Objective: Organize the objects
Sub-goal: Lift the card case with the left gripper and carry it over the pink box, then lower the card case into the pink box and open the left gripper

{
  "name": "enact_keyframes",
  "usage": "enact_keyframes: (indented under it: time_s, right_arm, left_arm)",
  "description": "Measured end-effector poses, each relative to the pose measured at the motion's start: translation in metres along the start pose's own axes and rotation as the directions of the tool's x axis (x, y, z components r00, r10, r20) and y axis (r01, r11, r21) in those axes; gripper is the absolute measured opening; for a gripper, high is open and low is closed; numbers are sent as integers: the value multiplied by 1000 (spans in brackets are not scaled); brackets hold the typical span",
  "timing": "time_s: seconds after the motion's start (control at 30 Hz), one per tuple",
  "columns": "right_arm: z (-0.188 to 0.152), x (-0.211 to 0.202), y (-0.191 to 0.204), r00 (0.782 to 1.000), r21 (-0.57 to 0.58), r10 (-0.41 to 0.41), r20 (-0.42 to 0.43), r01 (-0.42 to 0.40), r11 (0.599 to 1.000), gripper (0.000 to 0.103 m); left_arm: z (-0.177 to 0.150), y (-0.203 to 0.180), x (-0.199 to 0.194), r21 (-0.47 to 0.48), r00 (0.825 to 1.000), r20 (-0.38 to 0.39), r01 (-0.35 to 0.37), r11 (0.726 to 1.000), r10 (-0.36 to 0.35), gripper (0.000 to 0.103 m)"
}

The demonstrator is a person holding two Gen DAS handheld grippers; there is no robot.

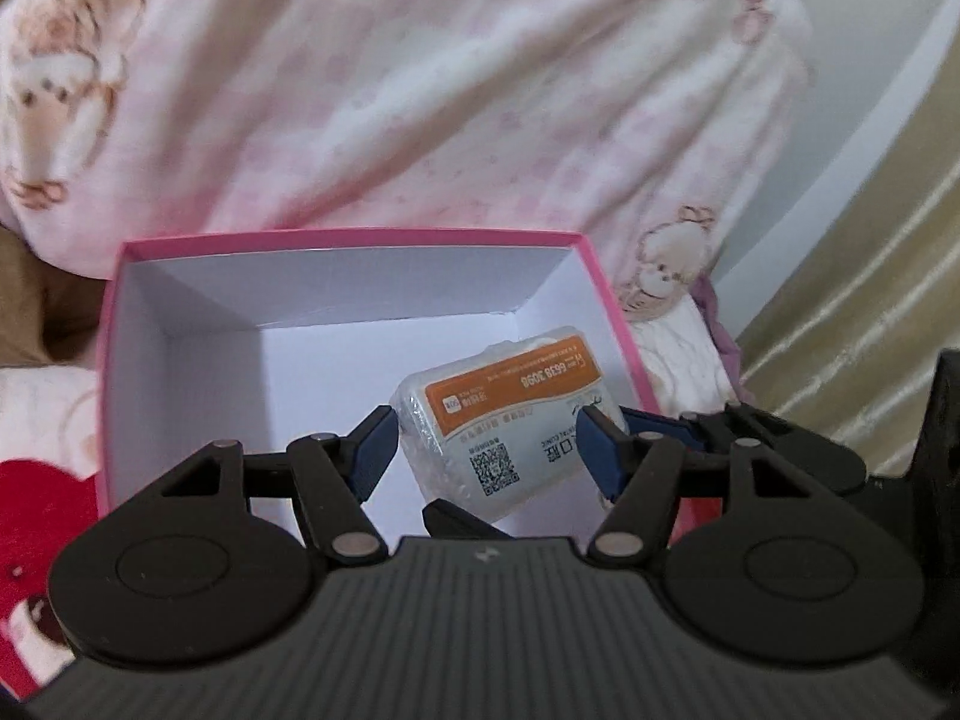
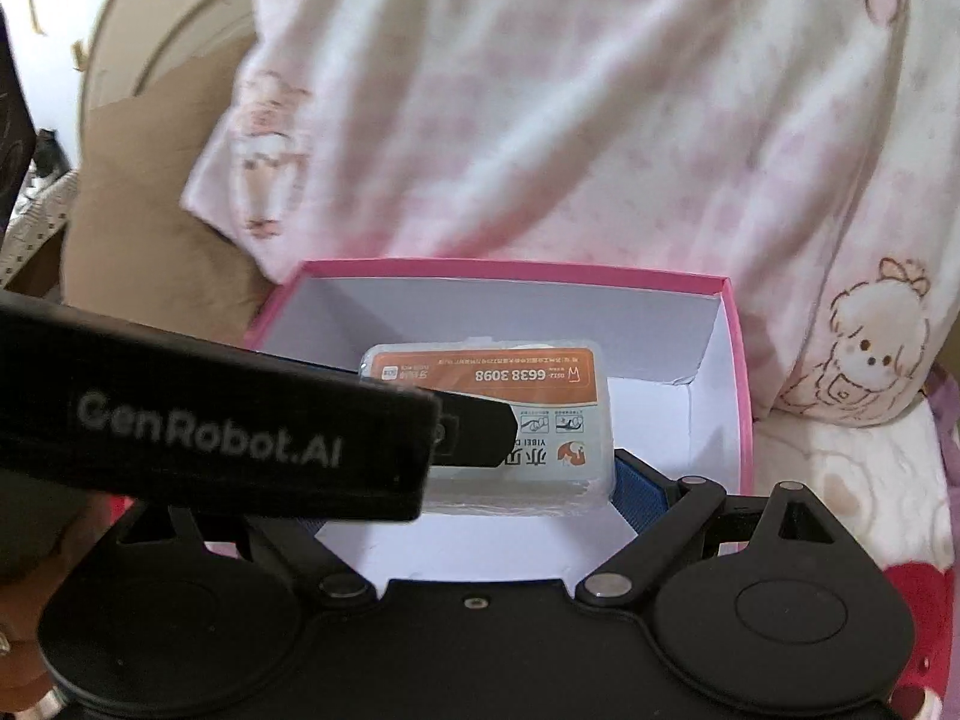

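Observation:
A pink box (image 1: 360, 235) (image 2: 510, 267) with a white inside stands open on the bedding. Over its floor, tilted, is a clear-wrapped tissue pack (image 1: 510, 396) (image 2: 540, 372) with an orange label. My left gripper (image 1: 489, 453) has the pack between its blue pads, which touch its two sides. My right gripper (image 2: 474, 468) spans the pack's length. Its right pad (image 2: 636, 480) presses the pack's right end. Its other finger is hidden behind the left gripper's body (image 2: 210, 420). In the left wrist view the right gripper's blue pad (image 1: 654, 423) meets the pack's right edge.
A white and pink bear-print pillow (image 1: 450, 90) (image 2: 570, 90) lies right behind the box. Red patterned fabric (image 1: 42, 510) is at the left, gold striped cloth (image 1: 870, 330) at the right. A brown cushion (image 2: 138, 210) sits beyond the box's left corner.

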State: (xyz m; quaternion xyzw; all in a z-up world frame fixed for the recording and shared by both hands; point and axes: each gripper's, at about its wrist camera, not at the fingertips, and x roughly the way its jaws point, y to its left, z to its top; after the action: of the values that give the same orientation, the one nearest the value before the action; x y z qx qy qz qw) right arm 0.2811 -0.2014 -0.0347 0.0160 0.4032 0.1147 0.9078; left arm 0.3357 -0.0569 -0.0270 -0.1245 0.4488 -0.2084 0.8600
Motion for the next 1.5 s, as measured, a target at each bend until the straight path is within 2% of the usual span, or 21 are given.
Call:
enact_keyframes:
  time_s: [0.27,0.43,0.57,0.73,0.93,0.97,1.0,1.03,1.07,1.1,1.17,1.23,1.3,1.37,1.5]
  right_arm:
    - [10,59,-12,995,-21,-9,-100,7,1000,94]
    - [12,88,-4,982,-90,-47,-182,31,995,94]
    - [16,105,-8,969,-61,-34,-245,19,998,94]
    - [17,107,-8,960,-70,-45,-277,27,997,94]
    - [4,73,-5,973,-123,-23,-230,-5,992,93]
    - [0,67,-4,976,-140,-17,-218,-14,990,88]
    - [-3,63,-3,976,-154,-9,-217,-25,988,77]
    - [-5,61,-2,974,-160,1,-225,-38,986,71]
    - [-8,62,-2,969,-157,12,-247,-52,986,61]
    - [-8,64,-2,962,-148,18,-274,-61,987,56]
    - [-17,70,1,938,-106,28,-346,-69,992,50]
    - [-18,77,-3,924,-45,55,-379,-77,996,44]
    - [-16,82,-4,925,-36,53,-376,-71,997,35]
    - [-12,88,-4,932,-60,-4,-363,-19,998,29]
    - [-1,99,-13,931,3,-45,-362,49,999,26]
  left_arm:
    - [6,23,55,-65,998,-63,-33,997,29,63]
    - [5,43,77,-171,995,-99,-45,984,28,63]
    - [3,52,88,-224,992,-122,-59,973,32,63]
    - [0,56,91,-235,986,-150,-104,967,69,63]
    - [-9,51,86,-187,969,-213,-164,969,123,63]
    - [-9,51,86,-178,968,-219,-166,970,125,61]
    - [-9,50,87,-171,966,-228,-167,971,126,55]
    - [-11,49,88,-168,963,-239,-167,971,124,52]
    - [-12,48,89,-172,962,-247,-163,972,118,46]
    - [-13,47,91,-185,962,-253,-151,971,101,39]
    - [-17,52,91,-228,966,-255,-112,967,52,33]
    - [-14,55,99,-285,967,-254,-90,954,16,32]
    - [-10,55,101,-296,972,-234,-82,952,11,31]
    - [-6,55,103,-303,977,-213,-72,950,6,31]
    - [7,59,110,-334,983,-180,-44,942,-18,31]
